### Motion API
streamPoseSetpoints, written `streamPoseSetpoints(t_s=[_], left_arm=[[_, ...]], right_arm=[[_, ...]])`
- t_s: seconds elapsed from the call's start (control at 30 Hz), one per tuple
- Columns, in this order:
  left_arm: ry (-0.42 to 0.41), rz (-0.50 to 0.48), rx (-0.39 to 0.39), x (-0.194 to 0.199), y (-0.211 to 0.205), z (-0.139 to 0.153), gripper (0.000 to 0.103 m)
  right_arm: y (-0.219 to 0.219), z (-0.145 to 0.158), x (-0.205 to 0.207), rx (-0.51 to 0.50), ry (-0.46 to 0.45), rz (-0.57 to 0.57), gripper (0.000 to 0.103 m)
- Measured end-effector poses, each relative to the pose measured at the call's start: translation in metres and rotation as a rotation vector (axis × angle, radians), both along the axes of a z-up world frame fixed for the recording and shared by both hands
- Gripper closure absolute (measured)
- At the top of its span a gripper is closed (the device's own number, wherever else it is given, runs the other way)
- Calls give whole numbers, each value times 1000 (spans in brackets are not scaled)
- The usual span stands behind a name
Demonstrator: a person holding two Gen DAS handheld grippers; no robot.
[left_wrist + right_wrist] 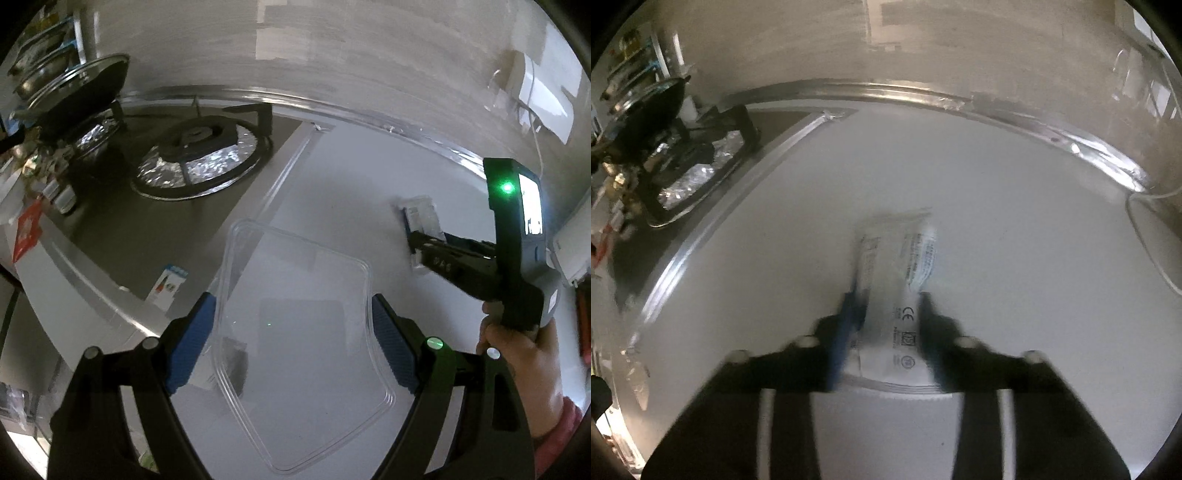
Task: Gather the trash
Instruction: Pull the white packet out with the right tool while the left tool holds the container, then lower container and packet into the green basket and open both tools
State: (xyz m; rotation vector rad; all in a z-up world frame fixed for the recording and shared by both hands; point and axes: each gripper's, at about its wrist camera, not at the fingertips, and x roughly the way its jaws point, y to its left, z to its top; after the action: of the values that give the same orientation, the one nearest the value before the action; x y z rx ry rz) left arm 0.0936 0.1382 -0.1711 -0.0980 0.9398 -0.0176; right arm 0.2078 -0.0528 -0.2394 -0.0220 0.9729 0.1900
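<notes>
Left fingers (207,332) gripping clear lid (295,350), right fingers (925,317) pinching white packet (905,295)

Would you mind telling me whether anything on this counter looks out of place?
Yes: a white printed packet lies loose on the white countertop, between the right gripper's fingers, and the left gripper holds a clear plastic lid.

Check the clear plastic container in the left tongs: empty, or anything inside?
Empty. The clear container, held between the left tongs, shows only white countertop through its walls and base; no trash inside.
</notes>
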Motion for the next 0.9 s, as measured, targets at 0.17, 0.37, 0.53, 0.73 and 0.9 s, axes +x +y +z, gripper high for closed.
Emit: streamPoseSetpoints(t_s=[0.17, 0.37, 0.53, 0.73, 0.9], left_arm=[[-21, 3, -5, -20, 15, 9, 22], [-52, -20, -36, -56, 36, 27, 22], [-72, -98, -21, -101, 50, 37, 22], [-63, -172, 22, -165, 72, 33, 22], [-33, -195, 67, -210, 86, 10, 22]], right_arm=[[3, 10, -18, 13, -2, 21, 97], [14, 54, -84, -3, -63, 66, 97], [28, 87, -163, 47, -84, 100, 97], [56, 101, -260, 84, -74, 150, 97], [88, 96, -320, 72, -40, 212, 96]])
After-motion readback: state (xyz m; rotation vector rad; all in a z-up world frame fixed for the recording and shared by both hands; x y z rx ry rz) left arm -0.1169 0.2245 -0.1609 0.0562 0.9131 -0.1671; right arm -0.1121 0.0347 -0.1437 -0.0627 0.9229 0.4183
